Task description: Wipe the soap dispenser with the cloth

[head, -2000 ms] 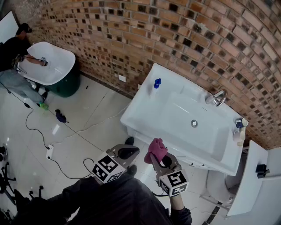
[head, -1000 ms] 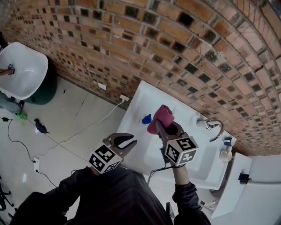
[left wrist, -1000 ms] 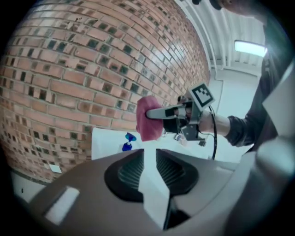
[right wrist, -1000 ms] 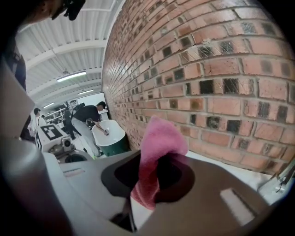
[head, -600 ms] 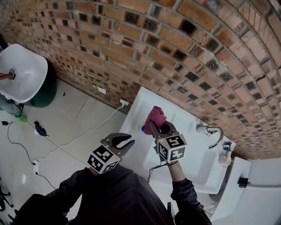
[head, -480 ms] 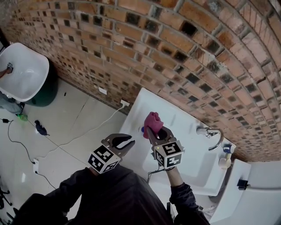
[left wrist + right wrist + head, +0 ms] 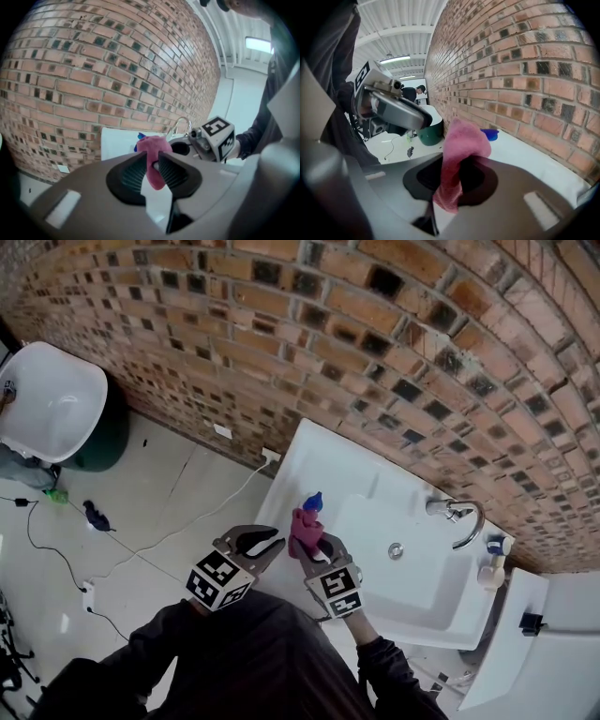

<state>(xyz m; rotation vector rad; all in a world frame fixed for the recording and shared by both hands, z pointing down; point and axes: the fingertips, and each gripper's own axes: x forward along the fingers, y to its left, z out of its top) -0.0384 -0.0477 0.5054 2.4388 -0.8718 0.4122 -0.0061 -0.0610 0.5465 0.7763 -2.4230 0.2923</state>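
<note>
My left tongs (image 7: 272,540) hover tilted slightly downward, jaws a little apart, gripping nothing; my right tongs (image 7: 311,542) sit just beside them, pitched more steeply down, jaws clamped on the cloth (image 7: 302,525); both arms reach forward.

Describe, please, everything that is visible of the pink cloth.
The pink cloth is a small, soft, fuzzy-looking piece of fabric, crumpled. The right gripper is shut on its middle: a bunched part sticks up past the jaws and a loose end hangs below them. It is held in the air over the left part of the white sink, right next to the blue pump of the soap dispenser. Whether it touches the pump cannot be told.
</note>
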